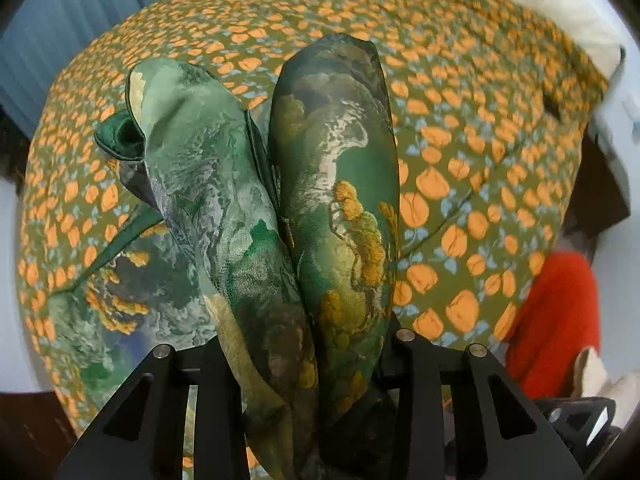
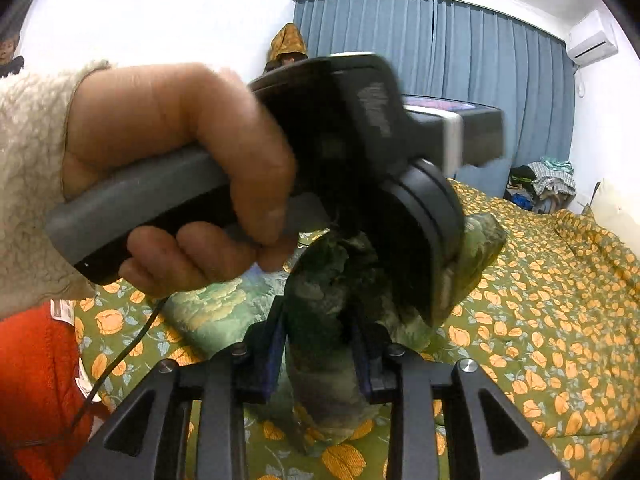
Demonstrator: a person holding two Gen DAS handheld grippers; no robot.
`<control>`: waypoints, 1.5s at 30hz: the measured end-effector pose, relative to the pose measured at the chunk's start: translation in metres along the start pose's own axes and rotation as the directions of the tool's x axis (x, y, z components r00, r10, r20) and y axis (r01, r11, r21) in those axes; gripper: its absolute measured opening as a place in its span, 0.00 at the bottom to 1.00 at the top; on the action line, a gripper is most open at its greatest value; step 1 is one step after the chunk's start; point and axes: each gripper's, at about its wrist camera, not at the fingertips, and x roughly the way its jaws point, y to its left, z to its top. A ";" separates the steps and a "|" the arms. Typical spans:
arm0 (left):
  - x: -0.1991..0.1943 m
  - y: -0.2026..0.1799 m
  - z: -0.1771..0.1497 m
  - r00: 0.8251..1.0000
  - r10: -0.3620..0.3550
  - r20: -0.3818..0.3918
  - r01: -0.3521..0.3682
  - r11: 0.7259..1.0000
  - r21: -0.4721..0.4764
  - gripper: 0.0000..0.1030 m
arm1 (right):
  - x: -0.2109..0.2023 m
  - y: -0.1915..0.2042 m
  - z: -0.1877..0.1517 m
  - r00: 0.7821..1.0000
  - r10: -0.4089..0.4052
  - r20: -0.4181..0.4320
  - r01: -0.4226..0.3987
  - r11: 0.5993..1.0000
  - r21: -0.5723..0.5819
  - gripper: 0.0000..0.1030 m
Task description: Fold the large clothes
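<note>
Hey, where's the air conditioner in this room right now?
In the right wrist view, the air conditioner hangs high on the white wall at upper right, just right of the blue curtains.

Home bedroom, per what I see. Bed w/ tulip-print cover (image 2: 560, 320), blue curtains (image 2: 460, 80) across the window wall, wall AC unit (image 2: 592, 40). Clothes pile (image 2: 544, 184) in corner.

A hand (image 2: 172, 168) holds the left gripper (image 2: 404, 280) over the bed (image 2: 540, 320). Both it and the right gripper (image 2: 320, 368) pinch the green garment (image 2: 320, 280).
</note>
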 end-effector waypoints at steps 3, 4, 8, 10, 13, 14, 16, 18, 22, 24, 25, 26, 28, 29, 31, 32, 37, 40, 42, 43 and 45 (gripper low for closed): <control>-0.009 0.020 0.000 0.999 -0.030 0.029 0.032 0.998 -0.051 0.34 | -0.013 -0.002 0.003 0.999 0.036 0.038 -0.037 0.998 0.045 0.49; -0.014 0.034 -0.004 0.998 -0.050 0.043 0.053 0.995 -0.080 0.34 | -0.017 -0.004 0.003 0.998 0.040 0.044 -0.043 0.997 0.060 0.49; -0.029 0.077 -0.022 0.992 -0.088 0.095 0.103 0.982 -0.161 0.34 | -0.020 -0.019 -0.001 0.999 0.034 0.027 -0.037 0.992 0.120 0.49; -0.036 0.104 -0.041 0.988 -0.105 0.117 0.128 0.968 -0.215 0.34 | -0.014 -0.030 -0.003 1.000 0.023 -0.009 -0.022 0.990 0.140 0.49; -0.038 0.148 -0.072 0.981 -0.124 0.152 0.166 0.937 -0.308 0.34 | -0.001 -0.042 -0.004 0.997 0.058 -0.050 -0.048 0.982 0.182 0.49; -0.037 0.164 -0.084 0.978 -0.131 0.163 0.181 0.920 -0.347 0.34 | 0.005 -0.043 -0.002 0.995 0.072 -0.063 -0.059 0.981 0.185 0.49; -0.033 0.189 -0.102 0.973 -0.141 0.182 0.205 0.893 -0.402 0.34 | 0.022 -0.041 0.005 0.990 0.106 -0.094 -0.089 0.981 0.172 0.49; -0.024 0.208 -0.117 0.969 -0.145 0.200 0.220 0.879 -0.424 0.34 | 0.044 -0.034 0.013 0.983 0.140 -0.122 -0.122 0.982 0.146 0.49; -0.002 0.237 -0.148 0.953 -0.174 0.248 0.277 0.832 -0.481 0.35 | 0.093 -0.009 0.025 0.962 0.215 -0.167 -0.193 0.972 0.137 0.48; 0.004 0.248 -0.159 0.943 -0.193 0.272 0.310 0.809 -0.500 0.35 | 0.115 0.003 0.025 0.951 0.244 -0.192 -0.215 0.964 0.158 0.48; 0.009 0.252 -0.165 0.939 -0.198 0.283 0.322 0.796 -0.513 0.36 | 0.122 0.007 0.024 0.947 0.247 -0.204 -0.216 0.963 0.161 0.48; 0.012 0.253 -0.167 0.939 -0.196 0.285 0.322 0.792 -0.519 0.36 | 0.131 0.012 0.021 0.943 0.251 -0.221 -0.217 0.962 0.167 0.48; 0.018 0.255 -0.172 0.941 -0.191 0.281 0.316 0.792 -0.521 0.38 | 0.149 0.018 0.012 0.923 0.272 -0.274 -0.226 0.956 0.189 0.48; 0.021 0.259 -0.176 0.941 -0.192 0.277 0.315 0.793 -0.522 0.38 | 0.158 0.021 0.006 0.905 0.279 -0.320 -0.225 0.954 0.196 0.48; 0.027 0.264 -0.185 0.939 -0.209 0.274 0.328 0.787 -0.522 0.42 | 0.170 0.028 -0.007 0.884 0.270 -0.380 -0.217 0.960 0.177 0.48; 0.034 0.264 -0.188 0.937 -0.216 0.273 0.333 0.783 -0.526 0.42 | 0.173 0.031 -0.013 0.883 0.258 -0.393 -0.212 0.965 0.156 0.48; 0.048 0.268 -0.199 0.919 -0.232 0.318 0.376 0.755 -0.537 0.45 | 0.181 0.037 -0.028 0.890 0.220 -0.399 -0.187 0.975 0.120 0.48; 0.048 0.268 -0.201 0.912 -0.241 0.332 0.392 0.749 -0.535 0.45 | 0.180 0.040 -0.025 0.886 0.207 -0.416 -0.180 0.978 0.104 0.48; 0.045 0.267 -0.201 0.911 -0.237 0.336 0.392 0.749 -0.535 0.45 | 0.180 0.039 -0.013 0.861 0.225 -0.456 -0.199 0.974 0.105 0.48; 0.044 0.269 -0.203 0.909 -0.237 0.343 0.397 0.743 -0.539 0.45 | 0.182 0.033 -0.001 0.839 0.259 -0.478 -0.219 0.966 0.139 0.48; 0.045 0.275 -0.211 0.892 -0.259 0.371 0.437 0.706 -0.557 0.45 | 0.187 0.015 0.031 0.821 0.316 -0.475 -0.229 0.945 0.233 0.48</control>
